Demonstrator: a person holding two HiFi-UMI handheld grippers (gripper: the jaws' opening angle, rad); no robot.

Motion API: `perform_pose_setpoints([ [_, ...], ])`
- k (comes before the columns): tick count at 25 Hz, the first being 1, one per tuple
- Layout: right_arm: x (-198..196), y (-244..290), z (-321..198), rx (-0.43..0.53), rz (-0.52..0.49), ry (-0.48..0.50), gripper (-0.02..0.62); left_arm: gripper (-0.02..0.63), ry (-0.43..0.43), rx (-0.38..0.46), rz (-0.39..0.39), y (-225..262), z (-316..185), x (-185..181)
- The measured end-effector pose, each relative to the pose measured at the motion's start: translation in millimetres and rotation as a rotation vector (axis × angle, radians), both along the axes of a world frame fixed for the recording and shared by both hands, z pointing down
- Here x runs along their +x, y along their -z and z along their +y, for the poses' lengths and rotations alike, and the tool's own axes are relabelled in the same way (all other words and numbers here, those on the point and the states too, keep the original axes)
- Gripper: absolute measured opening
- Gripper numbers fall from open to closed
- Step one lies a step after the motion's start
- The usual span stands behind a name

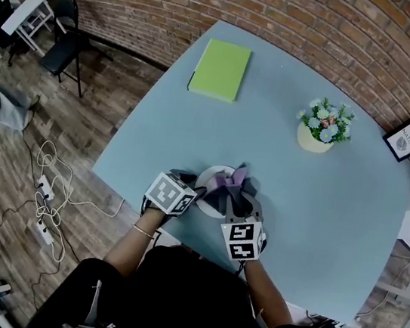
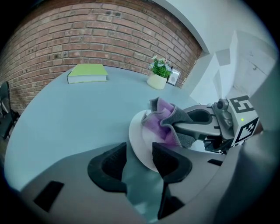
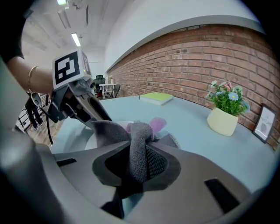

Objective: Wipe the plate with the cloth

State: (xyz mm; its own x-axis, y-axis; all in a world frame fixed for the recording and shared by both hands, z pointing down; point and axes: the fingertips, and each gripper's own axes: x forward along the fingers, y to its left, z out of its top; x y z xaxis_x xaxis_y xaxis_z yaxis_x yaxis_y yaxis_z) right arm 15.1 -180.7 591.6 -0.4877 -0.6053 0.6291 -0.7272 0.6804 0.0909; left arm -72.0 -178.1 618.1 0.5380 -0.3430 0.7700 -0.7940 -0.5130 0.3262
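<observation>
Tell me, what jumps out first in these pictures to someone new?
A crumpled purple-and-grey cloth is bunched over a white plate near the front edge of the blue table, pinched in the right tool. The left tool stands open at the plate's rim. Farther off lie a green book and a pot of flowers.

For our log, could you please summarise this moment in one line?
left gripper open by plate | right gripper shut on cloth | cloth over plate
</observation>
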Motion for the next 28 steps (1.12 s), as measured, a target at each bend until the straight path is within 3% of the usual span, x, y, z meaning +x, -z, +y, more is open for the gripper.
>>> perform_pose_setpoints([
  [10, -3, -7, 1, -0.009, 0.049, 0.027, 0.06, 0.179, 0.011, -0.02, 0.047, 0, 0, 7],
  [17, -1, -8, 1, -0.019, 0.017, 0.023, 0.06, 0.179, 0.101, -0.115, 0.283, 8, 0, 6],
  [22, 2, -10, 2, -0.044, -0.081, -0.021, 0.06, 0.179, 0.162, -0.135, 0.477, 25, -3, 6],
  [28, 5, -10, 4, -0.051, -0.112, -0.027, 0.06, 0.179, 0.183, -0.154, 0.586, 34, -3, 7],
])
